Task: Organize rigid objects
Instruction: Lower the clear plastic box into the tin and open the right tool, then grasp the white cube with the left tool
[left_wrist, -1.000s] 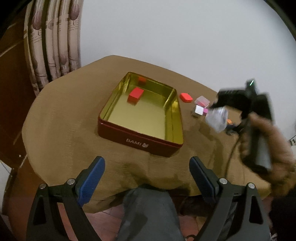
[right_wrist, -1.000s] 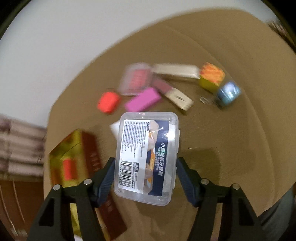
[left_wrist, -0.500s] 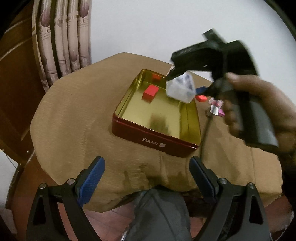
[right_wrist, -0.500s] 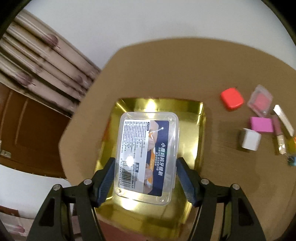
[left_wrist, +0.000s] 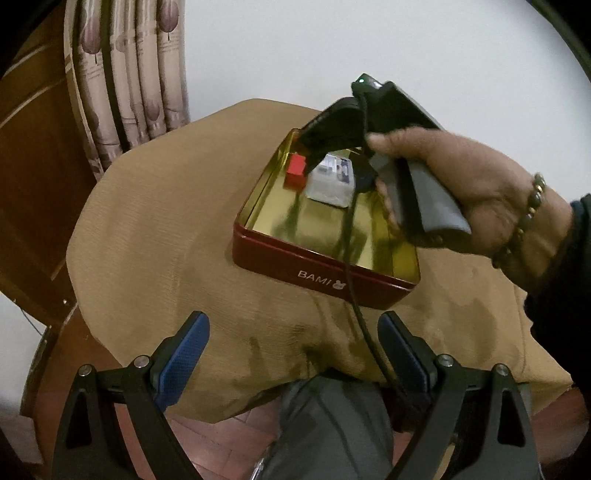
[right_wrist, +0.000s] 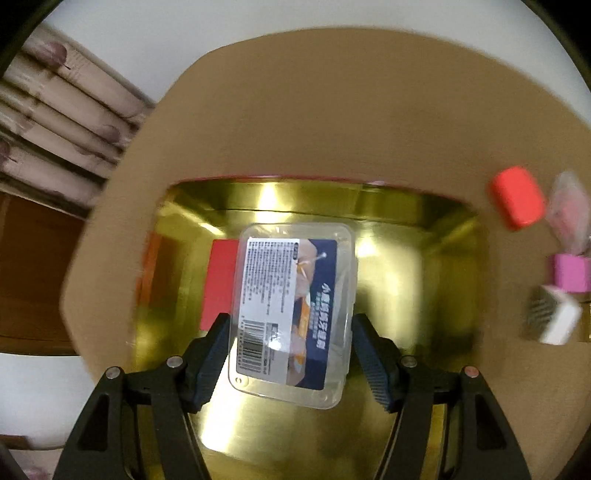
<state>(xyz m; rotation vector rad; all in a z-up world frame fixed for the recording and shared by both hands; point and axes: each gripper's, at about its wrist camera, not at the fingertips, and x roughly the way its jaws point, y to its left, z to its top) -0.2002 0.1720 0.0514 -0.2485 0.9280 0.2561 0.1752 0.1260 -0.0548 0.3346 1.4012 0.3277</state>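
Note:
A red tin with a gold inside (left_wrist: 325, 275) stands on the brown-clothed table; it fills the right wrist view (right_wrist: 454, 258). My right gripper (right_wrist: 291, 350) is down inside the tin with a clear plastic floss box (right_wrist: 295, 310) between its fingers; a narrow gap shows on each side of the box. The box also shows in the left wrist view (left_wrist: 330, 181), beside a red block (left_wrist: 296, 175). In the right wrist view the red block (right_wrist: 219, 284) lies just left of the box. My left gripper (left_wrist: 293, 354) is open and empty, low before the table's front edge.
Right of the tin lie a red rounded case (right_wrist: 517, 197), a clear pink case (right_wrist: 570, 210), a pink block (right_wrist: 572, 273) and a white cube (right_wrist: 554, 319). A curtain (left_wrist: 125, 74) hangs at the back left. A cable (left_wrist: 354, 288) hangs across the tin's front.
My right gripper carried the floss box from the loose objects over to the tin and lowered it inside beside the red block. Its fingers have eased apart. My left gripper stayed open.

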